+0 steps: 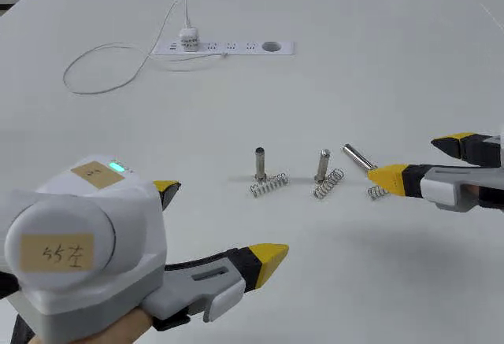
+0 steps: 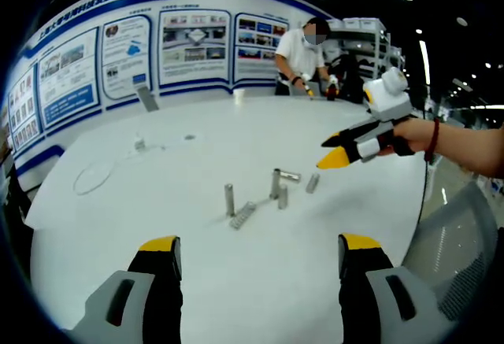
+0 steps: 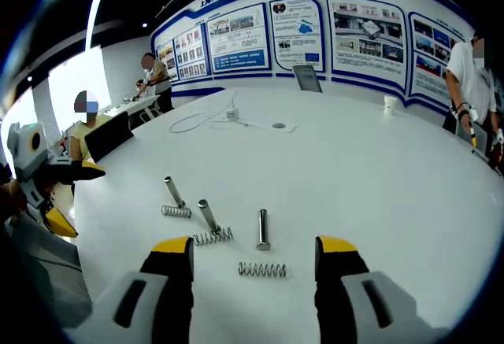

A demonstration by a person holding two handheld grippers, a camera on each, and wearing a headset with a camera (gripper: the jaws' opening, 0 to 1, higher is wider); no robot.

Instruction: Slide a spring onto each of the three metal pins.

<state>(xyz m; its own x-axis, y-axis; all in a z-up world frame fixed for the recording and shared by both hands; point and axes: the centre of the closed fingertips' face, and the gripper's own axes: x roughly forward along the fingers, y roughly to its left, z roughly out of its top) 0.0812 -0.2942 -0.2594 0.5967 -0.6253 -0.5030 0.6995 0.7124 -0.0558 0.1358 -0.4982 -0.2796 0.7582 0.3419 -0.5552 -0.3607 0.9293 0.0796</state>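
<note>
Three metal pins are on the white table (image 1: 260, 281). The left pin (image 1: 260, 163) and the middle pin (image 1: 323, 164) stand upright; the right pin (image 1: 358, 157) seems to lie on its side. A loose spring lies by each: left spring (image 1: 269, 185), middle spring (image 1: 329, 183), right spring (image 1: 378, 192). My right gripper (image 1: 417, 159) hovers open just right of the lying pin, holding nothing. In its own view, the right gripper (image 3: 255, 244) faces the nearest spring (image 3: 262, 269) and pin (image 3: 262, 228). My left gripper (image 1: 216, 222) is open and empty, well short of the pins (image 2: 229, 199).
A white power strip (image 1: 224, 46) with a plug and looped cable (image 1: 102, 72) lies at the far side of the table. People stand at the table's distant edge (image 2: 303, 49). A seated person (image 3: 87, 127) is beyond the left gripper (image 3: 55, 194).
</note>
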